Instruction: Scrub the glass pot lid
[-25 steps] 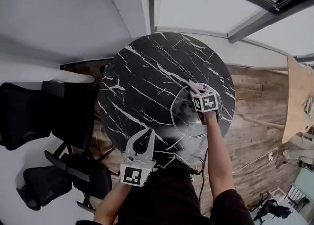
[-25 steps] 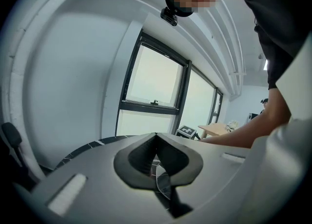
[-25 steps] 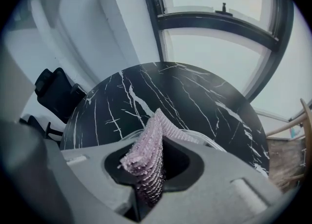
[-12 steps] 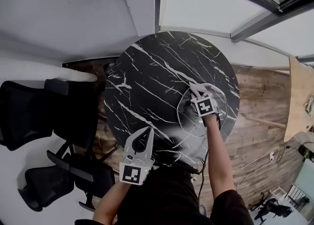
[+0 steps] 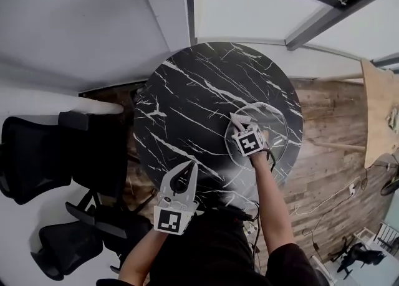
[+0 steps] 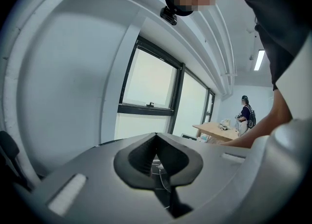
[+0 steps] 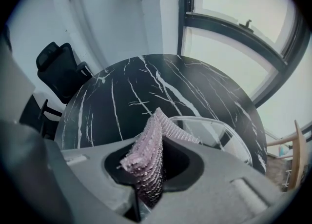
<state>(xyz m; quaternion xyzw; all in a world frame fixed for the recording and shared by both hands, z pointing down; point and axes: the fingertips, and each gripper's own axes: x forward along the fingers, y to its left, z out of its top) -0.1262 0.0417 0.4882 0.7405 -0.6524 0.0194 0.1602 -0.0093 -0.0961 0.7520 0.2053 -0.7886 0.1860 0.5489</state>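
Glass pot lid flat on round black marble table, right side, rim close to table's right edge. Bare tabletop to left of lid and beyond it.

Right gripper over lid's left part, jaws clamped on pink scrubbing cloth (cloth sticks up between them).

Left gripper at table's near edge, well apart from lid, jaws together with nothing between.

Black office chairs crowd left side.

Print visible: black-white square markers on gripper cubes.
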